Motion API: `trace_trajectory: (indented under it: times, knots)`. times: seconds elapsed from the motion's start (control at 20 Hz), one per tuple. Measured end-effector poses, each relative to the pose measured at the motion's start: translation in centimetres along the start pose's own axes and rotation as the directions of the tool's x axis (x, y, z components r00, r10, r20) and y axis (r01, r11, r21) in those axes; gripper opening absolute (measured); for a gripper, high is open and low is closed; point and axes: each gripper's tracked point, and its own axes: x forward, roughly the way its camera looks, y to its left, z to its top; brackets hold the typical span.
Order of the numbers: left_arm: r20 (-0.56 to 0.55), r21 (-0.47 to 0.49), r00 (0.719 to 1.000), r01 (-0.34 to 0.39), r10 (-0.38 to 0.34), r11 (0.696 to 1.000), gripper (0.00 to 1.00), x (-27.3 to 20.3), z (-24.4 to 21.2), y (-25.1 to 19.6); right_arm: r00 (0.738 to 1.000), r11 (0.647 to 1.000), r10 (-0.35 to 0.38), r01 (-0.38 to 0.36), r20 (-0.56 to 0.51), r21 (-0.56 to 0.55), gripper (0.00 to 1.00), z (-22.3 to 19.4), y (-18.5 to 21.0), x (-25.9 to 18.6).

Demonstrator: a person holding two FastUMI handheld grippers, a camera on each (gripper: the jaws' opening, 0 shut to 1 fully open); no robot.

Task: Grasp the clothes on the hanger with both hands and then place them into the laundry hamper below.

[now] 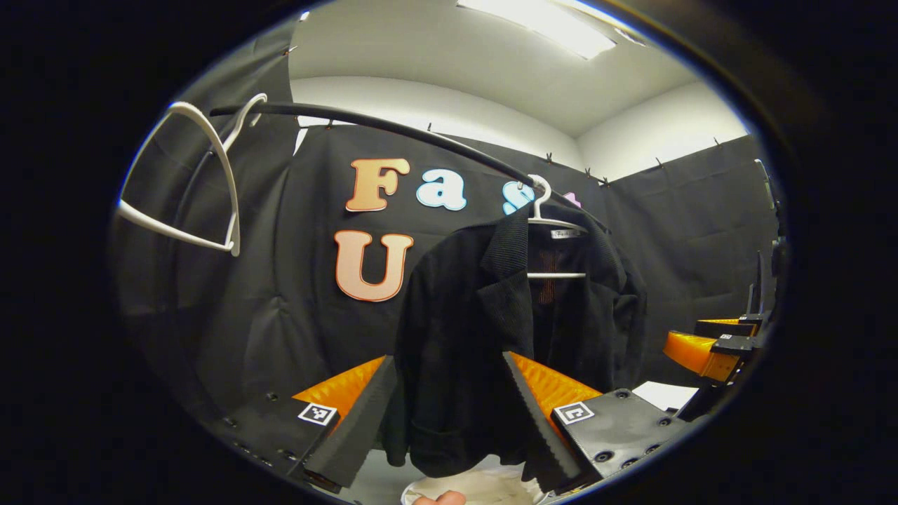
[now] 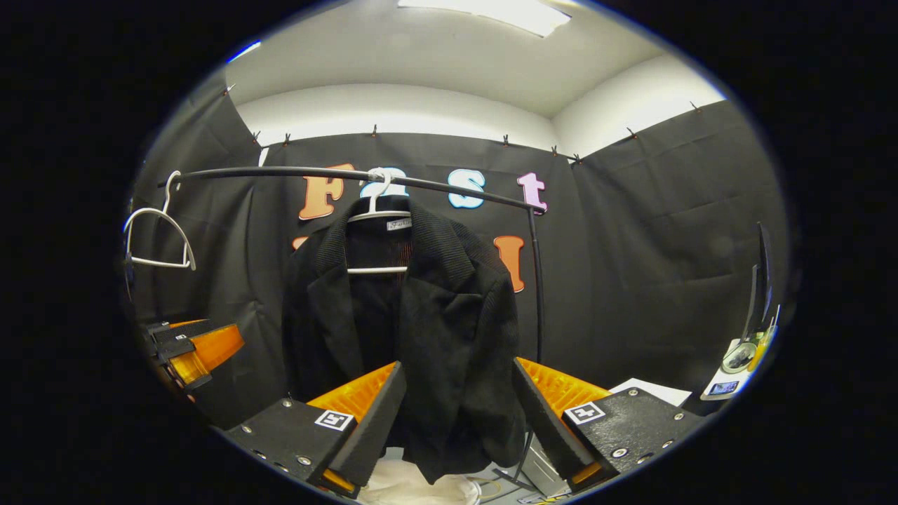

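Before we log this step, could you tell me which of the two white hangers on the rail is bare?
The empty hanger near the rail's left end; the other hanger carries the black jacket.

The jacket (image 2: 421, 330) is dark cloth, matt, with a ribbed, coarse weave on collar and lapels; its inner lining looks smoother. The hanger under it (image 2: 379, 210) looks like smooth plastic with a slight gloss, as does the bare hanger (image 1: 203, 182). The rail (image 2: 280, 172) is a smooth dark tube with a dull sheen. The wall cloth (image 2: 652, 266) is matt, creased fabric. The ceiling (image 2: 421, 63) is flat matt paint.
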Motion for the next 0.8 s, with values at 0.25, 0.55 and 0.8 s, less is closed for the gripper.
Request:
trace_trajectory:
  times: [0.25, 0.55, 0.8]
  knots:
    - [0.01, -0.001, 0.999, -0.04, 0.04, 0.999, 1.0, -0.7, 0.2, 1.0, 1.0, 1.0, 0.024, -0.025, -0.006, -0.008, 0.93, -1.0, 1.4, -0.7]
    - [-0.005, -0.01, 0.999, -0.033, 0.033, 0.999, 1.0, -1.1, -0.6, 1.5, 1.0, 1.0, 0.004, -0.004, -0.023, -0.027, 0.94, -3.0, 2.8, 0.4]
    - [-0.004, 0.013, 1.0, -0.005, 0.005, 1.0, 0.96, -1.1, -0.5, 1.9, 0.999, 0.998, -0.049, 0.049, 0.002, -0.026, 0.94, -3.4, 4.2, 4.6]
